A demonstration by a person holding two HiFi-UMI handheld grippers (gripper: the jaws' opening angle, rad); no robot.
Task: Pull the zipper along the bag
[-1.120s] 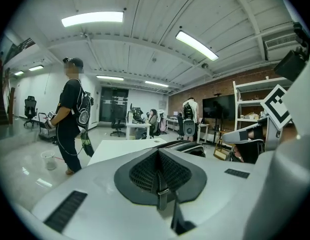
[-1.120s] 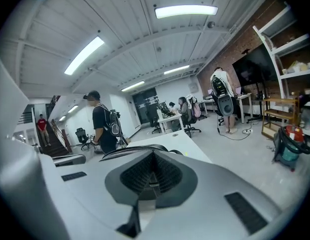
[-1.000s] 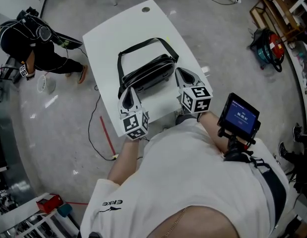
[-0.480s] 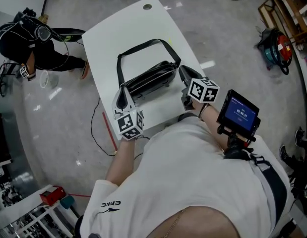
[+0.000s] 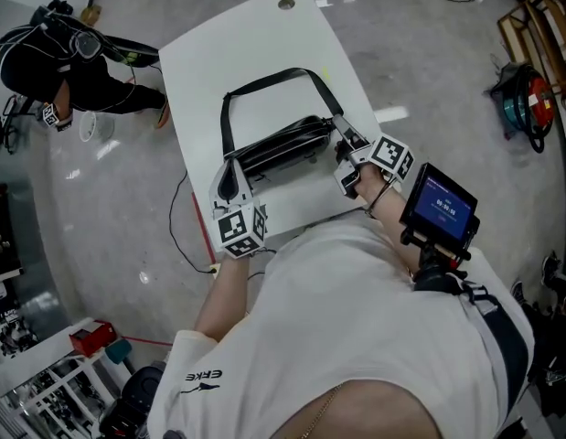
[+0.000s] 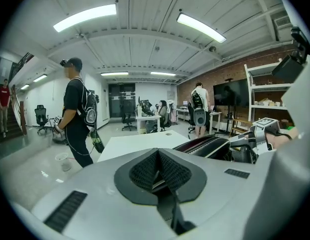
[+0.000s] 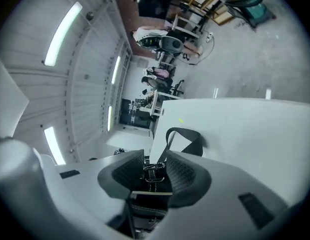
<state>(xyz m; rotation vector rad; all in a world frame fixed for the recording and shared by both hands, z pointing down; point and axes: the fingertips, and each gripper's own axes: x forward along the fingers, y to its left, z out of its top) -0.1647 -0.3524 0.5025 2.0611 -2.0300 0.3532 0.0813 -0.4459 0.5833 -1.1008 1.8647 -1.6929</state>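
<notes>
A black bag (image 5: 281, 144) lies on a white table (image 5: 264, 35). Its long strap (image 5: 264, 85) makes a big loop on the table on the far side of the bag.

The left gripper (image 5: 233, 170) is at the left end of the bag, with its tip right up against it. Its jaws are pressed together. The black pads (image 6: 144, 171) meet at the top. I cannot tell if a bit of the bag is caught between them.

The right gripper (image 5: 345, 137) is at the right end of the bag. Its jaws are apart and opening. A small metal buckle (image 7: 153, 171) on that end of the bag sits in the gap between the two pads, where the strap joins the bag. The pads stand on each side of the buckle and do not squeeze it.

The person holding the grippers stands on the near side of the bag, in a white shirt (image 5: 356, 337). Another person in black clothes (image 5: 58, 62) is on the floor well off to the left of the bag, past the table edge.
</notes>
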